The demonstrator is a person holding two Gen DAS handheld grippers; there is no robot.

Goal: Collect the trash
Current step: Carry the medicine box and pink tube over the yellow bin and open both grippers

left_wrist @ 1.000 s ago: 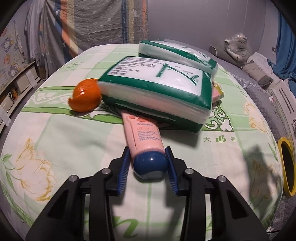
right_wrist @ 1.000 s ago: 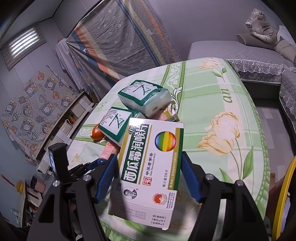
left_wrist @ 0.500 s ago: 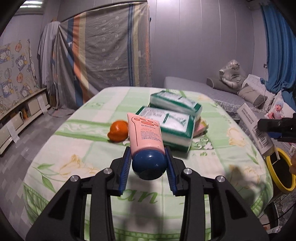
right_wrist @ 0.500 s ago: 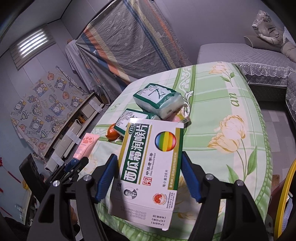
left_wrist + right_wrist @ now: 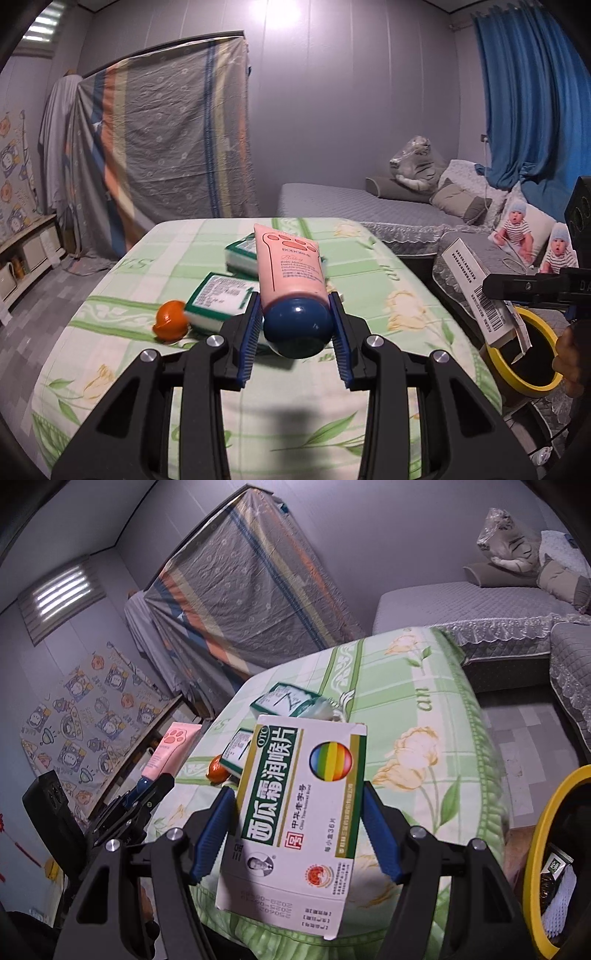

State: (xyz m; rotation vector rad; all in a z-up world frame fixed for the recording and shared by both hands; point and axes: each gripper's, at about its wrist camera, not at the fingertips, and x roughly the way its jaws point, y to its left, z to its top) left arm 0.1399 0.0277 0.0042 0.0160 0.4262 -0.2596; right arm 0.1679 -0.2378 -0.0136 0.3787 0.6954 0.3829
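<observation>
My left gripper (image 5: 295, 332) is shut on the blue cap of a pink cream tube (image 5: 290, 267), held up in the air above the green flowered table (image 5: 369, 387). In the right wrist view the same tube (image 5: 171, 751) shows at the left, off the table's edge. My right gripper (image 5: 299, 812) is shut on a white and green medicine box (image 5: 295, 812), lifted near the table's front corner. In the left wrist view that box (image 5: 480, 291) hangs over a yellow-rimmed bin (image 5: 524, 354) at the right.
On the table lie two green and white tissue packs (image 5: 218, 299) (image 5: 288, 703) and an orange peel (image 5: 170, 325). The yellow-rimmed bin (image 5: 554, 849) holds some trash. A grey sofa (image 5: 351, 199) stands behind the table, and a low shelf (image 5: 22, 254) at the left wall.
My left gripper has pulled the pink tube out from under the tissue pack and raised it high above the table. The right gripper has drifted with the medicine box toward the bin.
</observation>
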